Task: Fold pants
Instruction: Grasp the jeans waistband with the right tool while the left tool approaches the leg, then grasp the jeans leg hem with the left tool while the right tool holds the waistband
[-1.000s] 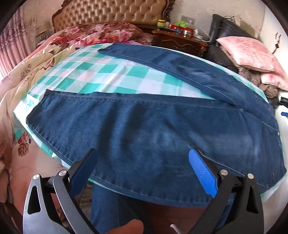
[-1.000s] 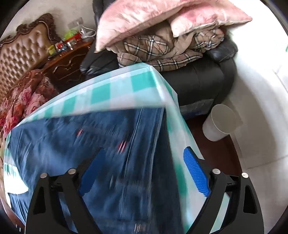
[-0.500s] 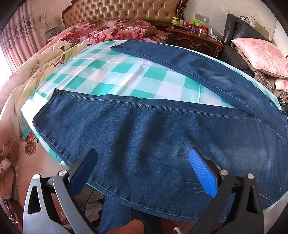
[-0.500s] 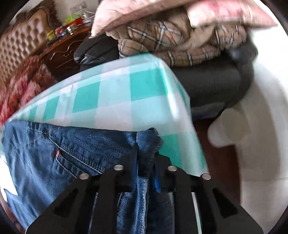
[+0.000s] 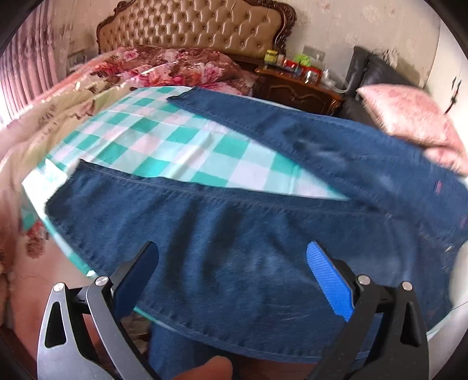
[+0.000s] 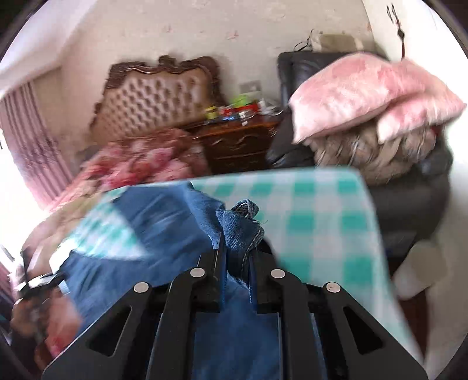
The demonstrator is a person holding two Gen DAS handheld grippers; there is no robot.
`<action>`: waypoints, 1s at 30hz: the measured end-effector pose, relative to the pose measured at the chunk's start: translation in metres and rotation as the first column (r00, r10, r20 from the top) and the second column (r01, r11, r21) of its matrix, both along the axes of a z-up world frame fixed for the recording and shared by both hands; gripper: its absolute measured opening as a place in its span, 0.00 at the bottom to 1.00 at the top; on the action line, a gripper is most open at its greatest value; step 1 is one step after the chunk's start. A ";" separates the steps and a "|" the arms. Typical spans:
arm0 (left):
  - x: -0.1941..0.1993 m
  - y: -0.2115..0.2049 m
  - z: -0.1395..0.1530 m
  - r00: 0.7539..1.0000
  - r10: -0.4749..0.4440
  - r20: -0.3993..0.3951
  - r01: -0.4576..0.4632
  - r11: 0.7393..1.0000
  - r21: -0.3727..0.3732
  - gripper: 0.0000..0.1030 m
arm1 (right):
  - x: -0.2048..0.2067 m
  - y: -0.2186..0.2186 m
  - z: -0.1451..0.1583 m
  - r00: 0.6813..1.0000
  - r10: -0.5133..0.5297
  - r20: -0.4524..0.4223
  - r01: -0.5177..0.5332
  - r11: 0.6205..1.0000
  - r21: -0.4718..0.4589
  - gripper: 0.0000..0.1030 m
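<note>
Blue jeans lie spread on a green-and-white checked cloth, legs apart in a V, near leg across the front edge. My left gripper is open and empty, hovering just above the near leg. My right gripper is shut on a bunched edge of the jeans at the waist end and holds it lifted above the checked cloth. The rest of the jeans trails left and is blurred.
A bed with floral bedding and tufted headboard lies behind. A dark wooden nightstand with small items stands beside it. A black armchair holds pink pillows and plaid blankets. A white bin stands on the floor.
My right gripper closed on the jeans' waist edge, then lifted it up and swung it leftward. The waist end rises in the left wrist view. My left gripper stayed open over the near leg.
</note>
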State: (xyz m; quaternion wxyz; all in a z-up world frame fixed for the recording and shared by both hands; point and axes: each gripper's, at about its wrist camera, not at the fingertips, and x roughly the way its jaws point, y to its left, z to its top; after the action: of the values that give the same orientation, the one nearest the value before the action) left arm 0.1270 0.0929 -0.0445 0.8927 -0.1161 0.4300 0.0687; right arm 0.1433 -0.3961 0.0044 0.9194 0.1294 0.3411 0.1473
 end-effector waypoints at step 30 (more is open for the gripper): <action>0.346 0.050 -0.125 0.978 -0.012 -0.208 -0.137 0.717 -0.684 0.26 | -0.051 -0.013 -0.066 0.978 -0.096 -0.186 0.140 0.960 0.243 0.14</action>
State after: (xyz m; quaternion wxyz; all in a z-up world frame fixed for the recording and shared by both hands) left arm 0.4730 0.1430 -0.1695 0.7337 -0.4495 0.5065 -0.0561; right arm 0.0918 -0.4092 -0.0619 0.8692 0.2789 0.3893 0.1228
